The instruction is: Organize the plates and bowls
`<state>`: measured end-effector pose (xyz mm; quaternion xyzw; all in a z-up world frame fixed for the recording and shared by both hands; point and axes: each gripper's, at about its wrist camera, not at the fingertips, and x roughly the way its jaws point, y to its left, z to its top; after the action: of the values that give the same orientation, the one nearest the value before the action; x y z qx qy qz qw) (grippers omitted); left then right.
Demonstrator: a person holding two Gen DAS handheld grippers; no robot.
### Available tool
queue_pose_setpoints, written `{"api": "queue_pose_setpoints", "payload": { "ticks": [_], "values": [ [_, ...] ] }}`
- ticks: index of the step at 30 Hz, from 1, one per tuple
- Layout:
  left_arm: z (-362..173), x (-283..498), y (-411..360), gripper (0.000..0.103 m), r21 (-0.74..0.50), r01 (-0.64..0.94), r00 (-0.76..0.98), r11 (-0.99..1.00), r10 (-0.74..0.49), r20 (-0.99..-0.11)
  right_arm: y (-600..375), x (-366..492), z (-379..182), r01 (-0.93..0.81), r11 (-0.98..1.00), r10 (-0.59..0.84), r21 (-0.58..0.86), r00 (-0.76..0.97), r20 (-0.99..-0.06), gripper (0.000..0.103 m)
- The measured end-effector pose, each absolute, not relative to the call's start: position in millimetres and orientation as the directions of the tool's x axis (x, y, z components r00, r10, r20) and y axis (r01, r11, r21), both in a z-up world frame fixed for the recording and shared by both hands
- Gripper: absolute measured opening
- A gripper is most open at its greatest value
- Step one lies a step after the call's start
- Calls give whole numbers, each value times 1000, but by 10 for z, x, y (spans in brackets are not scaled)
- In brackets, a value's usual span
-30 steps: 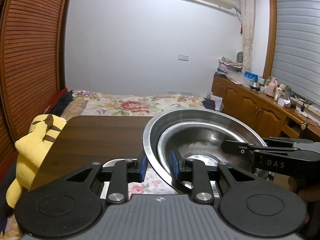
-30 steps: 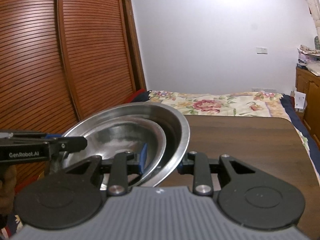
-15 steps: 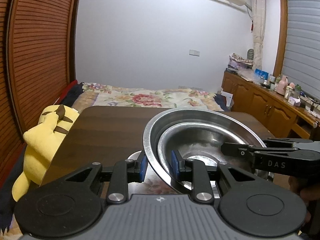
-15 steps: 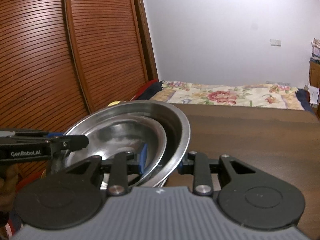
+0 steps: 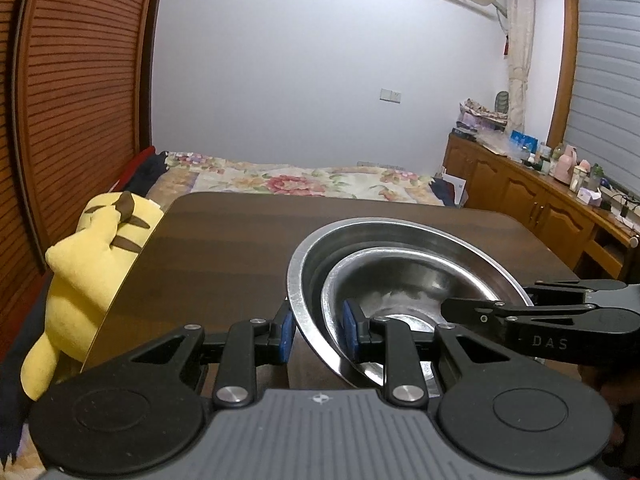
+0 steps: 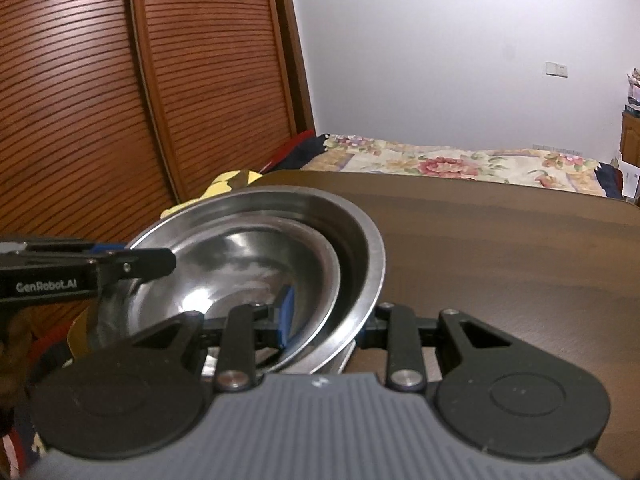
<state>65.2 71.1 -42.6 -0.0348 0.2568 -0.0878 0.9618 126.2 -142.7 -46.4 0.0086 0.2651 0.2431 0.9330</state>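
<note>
Both grippers are clamped on the nested steel bowls: the left gripper pinches the left rim, the right gripper the opposite rim. The outer bowl cradles the inner bowl above the counter, which fills more of the view than a second ago; the yellow plush looms larger.

A dark wooden table stands before a floral bed. A yellow plush toy leans at the table's left edge.
</note>
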Motion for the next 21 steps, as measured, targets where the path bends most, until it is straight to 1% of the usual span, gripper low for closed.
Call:
{"api": "queue_pose_setpoints", "payload": {
  "ticks": [8,12,19,21],
  "values": [
    [-522,685,725,27,-115,146,844,983,-184,-504,-1371,1287,-512,-441,887,445,137,738,-507,32],
    [-557,691,731,27,-115,145,843,983,-184,-506,-1360,1279,-523,-436,891,438,128,747,-501,32],
    [-581,680,703,27,-100,147,853,984,-178,-491,-1288,1298,-528,-428,898,417,101,756,-504,34],
    [-587,678,682,27,-84,145,855,986,-167,-491,-1272,1303,-530,-429,898,416,98,755,-507,37]
  ]
}}
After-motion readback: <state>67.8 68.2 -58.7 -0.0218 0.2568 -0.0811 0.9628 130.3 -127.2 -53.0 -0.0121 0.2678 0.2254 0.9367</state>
